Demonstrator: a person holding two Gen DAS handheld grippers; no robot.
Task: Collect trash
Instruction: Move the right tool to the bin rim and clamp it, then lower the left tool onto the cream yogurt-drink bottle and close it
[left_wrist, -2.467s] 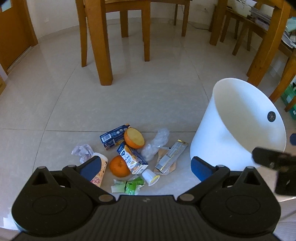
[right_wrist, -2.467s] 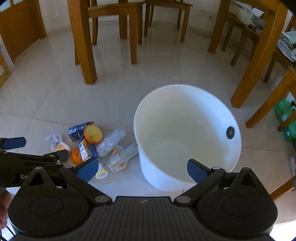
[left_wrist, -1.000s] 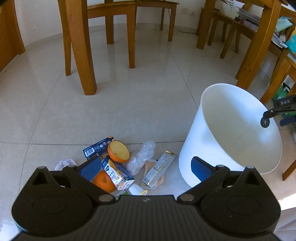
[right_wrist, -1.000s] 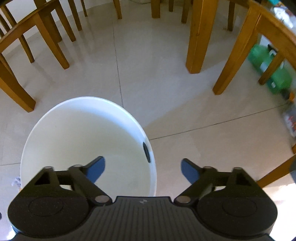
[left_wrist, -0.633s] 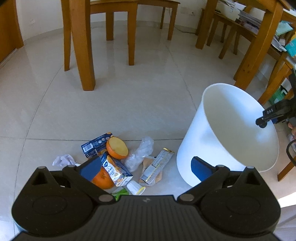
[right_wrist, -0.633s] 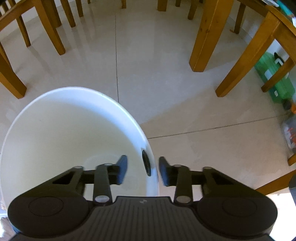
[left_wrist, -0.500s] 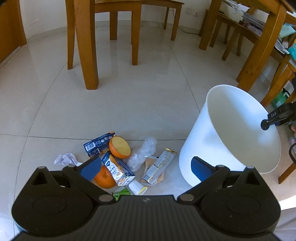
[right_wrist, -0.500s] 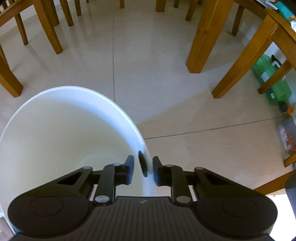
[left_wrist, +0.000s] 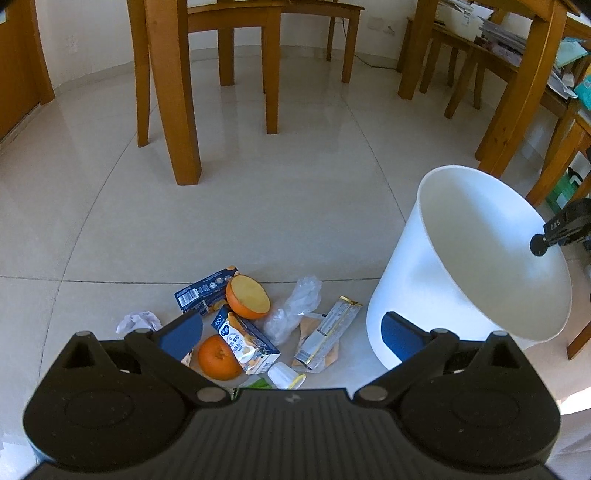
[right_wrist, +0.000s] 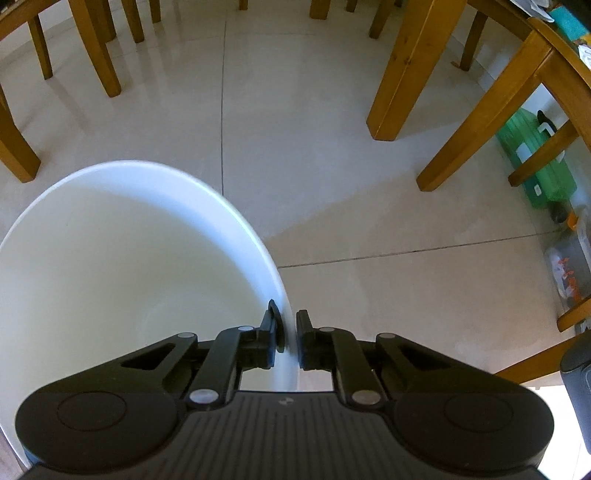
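Right gripper (right_wrist: 287, 341) clenched on the thin, stiff-looking rim of the white bin (left_wrist: 480, 258), right of frame, probably light and apt to tip; left gripper (left_wrist: 291, 332) spread empty over litter at lower centre: soft juice carton (left_wrist: 245, 341), slippery foil wrapper (left_wrist: 327, 328).
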